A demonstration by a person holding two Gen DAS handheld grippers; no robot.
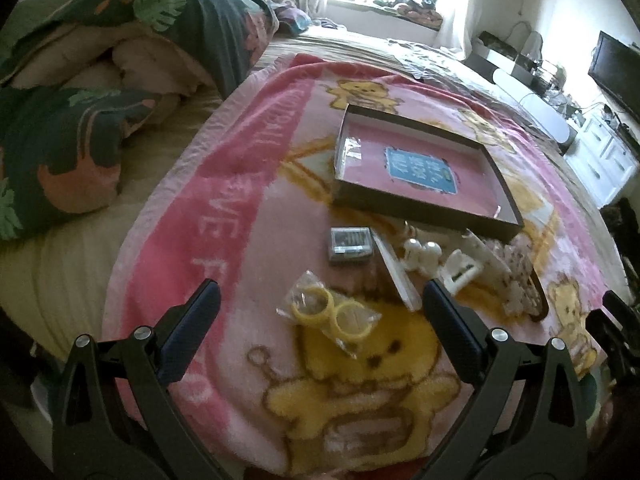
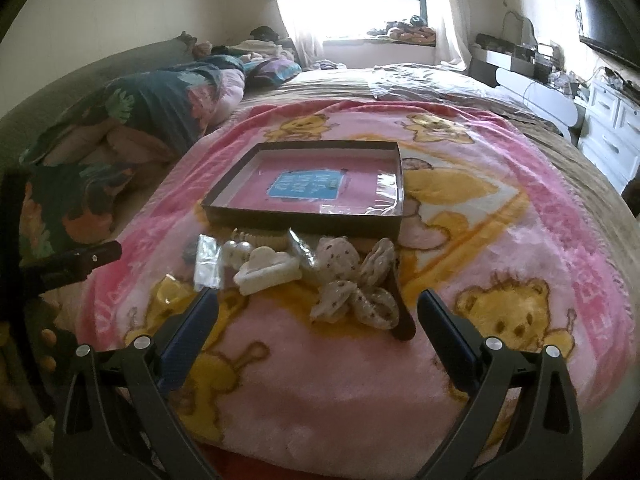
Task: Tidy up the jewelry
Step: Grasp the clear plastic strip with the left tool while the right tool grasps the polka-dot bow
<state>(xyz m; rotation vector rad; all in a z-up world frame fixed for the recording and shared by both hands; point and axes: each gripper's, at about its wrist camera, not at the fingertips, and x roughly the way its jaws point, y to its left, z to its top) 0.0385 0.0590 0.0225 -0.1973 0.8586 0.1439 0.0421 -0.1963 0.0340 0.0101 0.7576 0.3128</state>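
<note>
A shallow dark box (image 1: 424, 208) with a pink floor and a blue label lies on the pink bear blanket (image 1: 248, 216); it also shows in the right wrist view (image 2: 304, 222). In front of it lie a clear bag of yellow rings (image 1: 334, 314), a small grey case (image 1: 350, 245), white pearl clips (image 1: 420, 254), a white claw clip (image 2: 268, 270) and a spotted fabric bow (image 2: 354, 288). My left gripper (image 1: 320, 300) is open just above the yellow rings. My right gripper (image 2: 318, 304) is open just short of the bow. Both are empty.
A folded leaf-print quilt (image 1: 120, 60) lies at the left of the bed. A window is at the back. White drawers (image 2: 616, 136) and a TV (image 1: 616, 68) stand to the right. The left gripper's arm shows at the left edge of the right wrist view (image 2: 76, 266).
</note>
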